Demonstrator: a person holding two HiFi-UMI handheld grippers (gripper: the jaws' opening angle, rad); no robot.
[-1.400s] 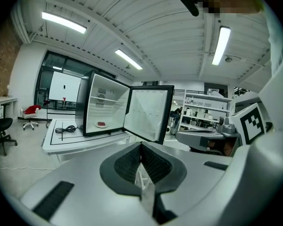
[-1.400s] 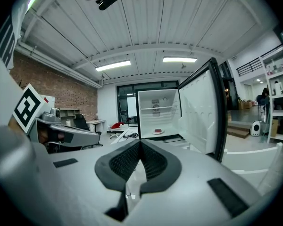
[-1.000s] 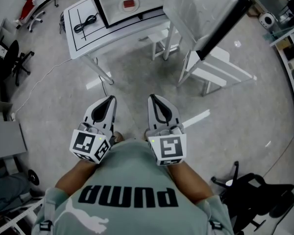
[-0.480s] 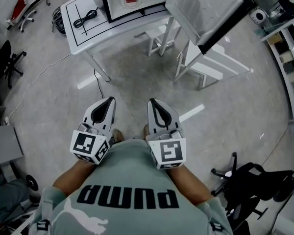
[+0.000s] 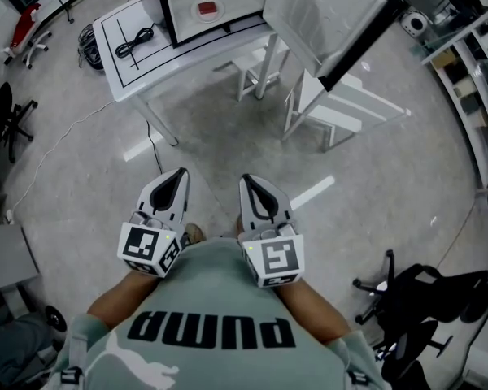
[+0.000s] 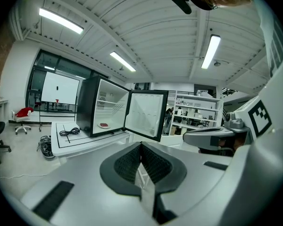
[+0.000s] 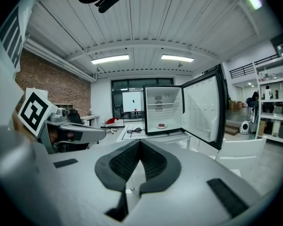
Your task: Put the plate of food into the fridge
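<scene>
A small black fridge (image 5: 164, 6) stands on a white table (image 5: 114, 71), its door (image 5: 325, 15) swung wide open. Inside on the fridge floor lies a white plate with red food (image 5: 207, 10), also visible as the plate (image 6: 104, 125) in the left gripper view and the plate (image 7: 162, 125) in the right gripper view. Both grippers hang close to the person's chest, far back from the table. The left gripper (image 5: 177, 175) is shut and empty. The right gripper (image 5: 248, 180) is shut with its tips touching, nothing between them.
A black cable (image 5: 132, 42) lies on the table beside the fridge. White chairs (image 5: 342, 108) stand under the open door. Black office chairs (image 5: 423, 299) sit at the right and far left; shelving (image 5: 476, 80) lines the right wall. Grey floor lies between me and the table.
The table and fridge have slid up and left in the head view, so the view has drawn slightly back. Both grippers stay shut at the chest.
</scene>
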